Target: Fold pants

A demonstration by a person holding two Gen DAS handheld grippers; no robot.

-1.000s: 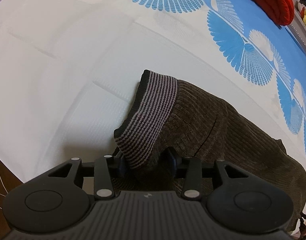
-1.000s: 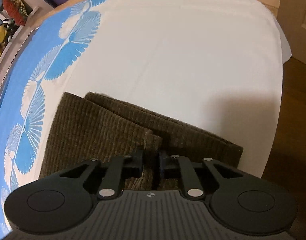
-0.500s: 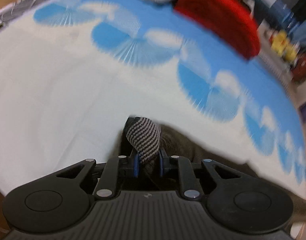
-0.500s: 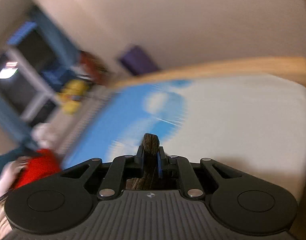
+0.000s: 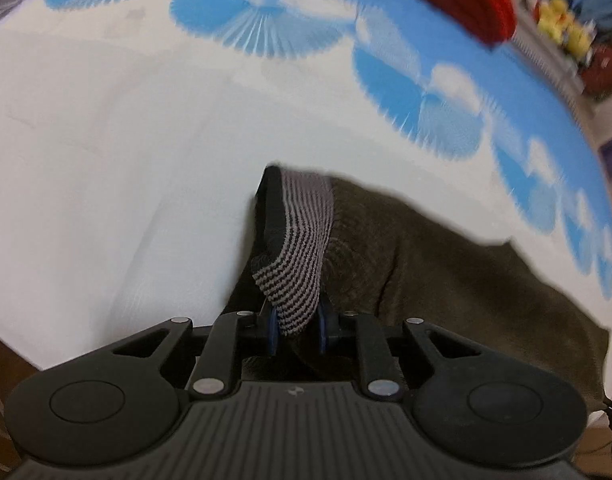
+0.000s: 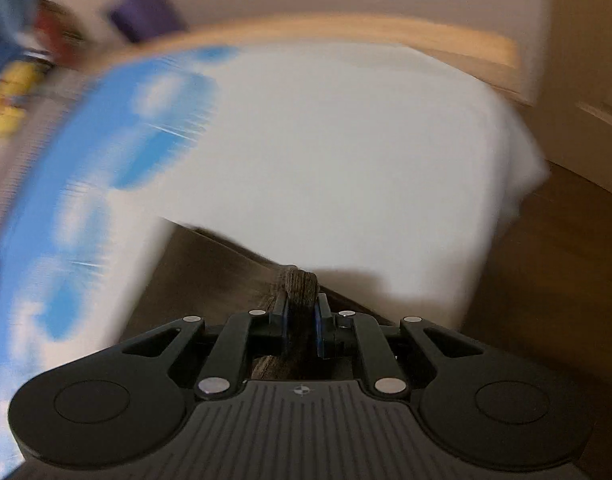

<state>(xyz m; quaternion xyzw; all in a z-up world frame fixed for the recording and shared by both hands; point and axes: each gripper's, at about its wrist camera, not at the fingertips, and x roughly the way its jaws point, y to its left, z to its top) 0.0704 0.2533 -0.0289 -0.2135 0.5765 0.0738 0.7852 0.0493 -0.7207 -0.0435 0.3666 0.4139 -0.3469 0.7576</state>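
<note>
1. Left gripper (image 5: 295, 330) jaws just closed, pinching striped knit waistband (image 5: 301, 240) of soft brown corduroy pants (image 5: 446, 264).
2. Right gripper (image 6: 301, 330) jaws nearly shut on bunched pant fabric (image 6: 299, 284).
3. Garment hanging beyond both jaws onto white bed (image 5: 105, 160); light, limp, likely sagging between grips.

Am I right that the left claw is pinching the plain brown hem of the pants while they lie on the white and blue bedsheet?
Not quite: the left wrist view shows the left claw pinching the striped waistband of the pants, not a plain brown hem. The bedsheet is white and blue.
</note>
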